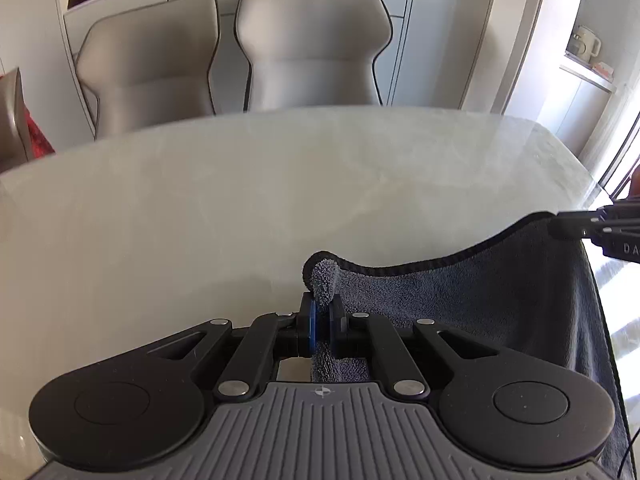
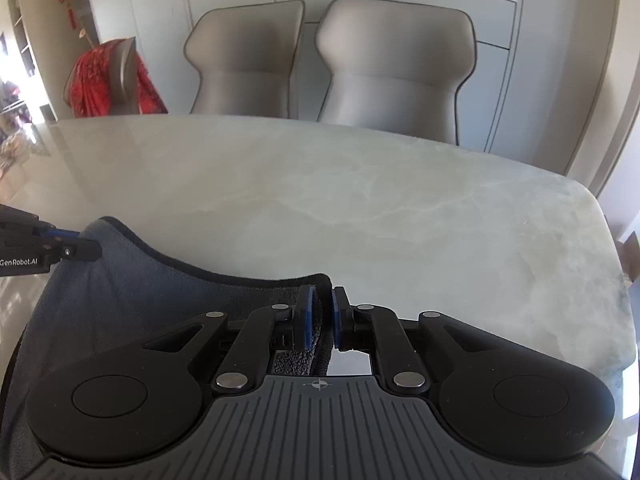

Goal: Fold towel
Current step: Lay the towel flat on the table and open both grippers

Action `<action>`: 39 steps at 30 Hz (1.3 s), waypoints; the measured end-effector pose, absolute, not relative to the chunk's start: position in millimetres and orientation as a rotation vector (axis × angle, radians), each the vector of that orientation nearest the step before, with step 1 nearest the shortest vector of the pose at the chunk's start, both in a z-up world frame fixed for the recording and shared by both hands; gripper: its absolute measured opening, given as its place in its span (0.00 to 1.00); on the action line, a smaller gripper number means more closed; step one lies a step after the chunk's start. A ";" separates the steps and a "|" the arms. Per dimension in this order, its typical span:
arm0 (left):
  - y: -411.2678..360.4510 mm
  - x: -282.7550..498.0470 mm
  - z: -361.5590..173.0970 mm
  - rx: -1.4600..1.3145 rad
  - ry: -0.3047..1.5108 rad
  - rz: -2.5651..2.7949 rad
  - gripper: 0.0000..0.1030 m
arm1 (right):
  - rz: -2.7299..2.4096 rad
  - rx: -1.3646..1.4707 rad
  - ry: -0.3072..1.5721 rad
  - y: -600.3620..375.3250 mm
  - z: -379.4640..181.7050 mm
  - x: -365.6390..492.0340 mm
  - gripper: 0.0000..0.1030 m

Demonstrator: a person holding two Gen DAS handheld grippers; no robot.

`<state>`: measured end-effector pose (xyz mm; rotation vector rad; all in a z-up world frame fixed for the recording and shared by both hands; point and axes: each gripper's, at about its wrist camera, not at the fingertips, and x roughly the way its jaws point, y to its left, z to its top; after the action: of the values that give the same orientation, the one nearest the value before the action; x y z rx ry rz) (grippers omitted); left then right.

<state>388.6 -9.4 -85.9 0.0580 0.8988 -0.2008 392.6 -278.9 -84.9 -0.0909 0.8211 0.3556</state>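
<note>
A dark grey towel [image 1: 480, 304] with a black hem hangs slack between my two grippers above a pale marble table [image 1: 240, 208]. My left gripper [image 1: 321, 308] is shut on the towel's left corner, which bunches up and pokes out past the blue pads. In the right wrist view the same towel [image 2: 120, 288] sags to the left, and my right gripper [image 2: 321, 304] is shut on its right corner. Each view shows the other gripper at its edge, the right gripper [image 1: 568, 226] and the left gripper [image 2: 86, 250], both pinching the hem.
Two grey padded chairs [image 1: 308, 48] [image 1: 152, 68] stand behind the table's far edge, against white cabinets. A chair draped with red cloth [image 2: 108, 80] is at the table's left end. The table's rounded right end [image 2: 608, 240] lies near a bright window.
</note>
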 end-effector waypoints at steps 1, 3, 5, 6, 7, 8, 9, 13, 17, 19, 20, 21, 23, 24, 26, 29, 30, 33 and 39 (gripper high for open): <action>-11.3 393.2 -84.5 0.074 0.889 -0.200 0.04 | 0.347 -0.093 0.814 -279.3 -84.7 396.5 0.10; -16.4 403.4 -82.4 0.113 0.868 -0.198 0.04 | 0.331 -0.099 0.805 -279.5 -84.2 404.9 0.10; -20.9 411.9 -83.3 0.133 0.869 -0.209 0.05 | 0.317 -0.104 0.806 -280.7 -85.7 414.0 0.11; -23.0 413.8 -83.7 0.141 0.875 -0.216 0.06 | 0.315 -0.106 0.810 -280.4 -86.5 415.9 0.12; -25.1 414.0 -84.4 0.153 0.876 -0.215 0.10 | 0.312 -0.112 0.817 -279.8 -87.6 417.4 0.14; -26.7 412.5 -85.5 0.173 0.870 -0.208 0.13 | 0.307 -0.123 0.829 -278.8 -89.0 417.0 0.21; -27.5 410.1 -86.0 0.192 0.866 -0.204 0.14 | 0.294 -0.132 0.833 -277.9 -89.3 413.9 0.27; -21.1 385.9 -77.9 0.258 0.834 -0.156 0.48 | 0.255 -0.160 0.808 -279.4 -80.2 383.1 0.43; -6.8 345.2 -66.3 0.292 0.804 -0.099 0.59 | 0.286 -0.115 0.836 -281.2 -73.8 323.9 0.52; 1.9 315.0 -61.0 0.271 0.804 -0.088 0.61 | 0.320 -0.099 0.859 -278.0 -75.8 288.9 0.53; 6.5 294.8 -59.5 0.233 0.817 -0.112 0.61 | 0.344 -0.096 0.878 -275.2 -78.7 263.3 0.53; 10.6 276.9 -58.2 0.203 0.827 -0.133 0.61 | 0.357 -0.095 0.891 -272.7 -81.1 244.0 0.53; 13.4 233.5 -62.0 0.174 0.865 -0.175 0.62 | 0.365 -0.081 0.921 -269.7 -86.3 208.2 0.53; 12.3 216.8 -65.3 0.174 0.882 -0.181 0.62 | 0.362 -0.068 0.936 -268.9 -88.6 191.6 0.53; 7.3 185.1 -72.1 0.180 0.916 -0.193 0.62 | 0.345 -0.055 0.958 -265.9 -91.9 166.9 0.53; 3.2 150.2 -78.8 0.167 0.951 -0.203 0.62 | 0.289 -0.062 0.966 -262.8 -93.0 136.7 0.53; 2.9 141.1 -79.7 0.158 0.961 -0.199 0.62 | 0.267 -0.067 0.964 -263.4 -92.1 131.0 0.53; 5.7 122.9 -82.5 0.126 0.998 -0.163 0.63 | 0.197 -0.033 0.970 -270.7 -94.8 115.9 0.53; 10.2 122.6 -92.4 0.092 1.053 -0.118 0.65 | 0.150 0.047 0.960 -278.4 -102.4 108.3 0.53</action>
<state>122.6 10.2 -92.4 0.0922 1.0527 -0.1185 108.3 -278.4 -102.4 0.0470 0.9596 0.1498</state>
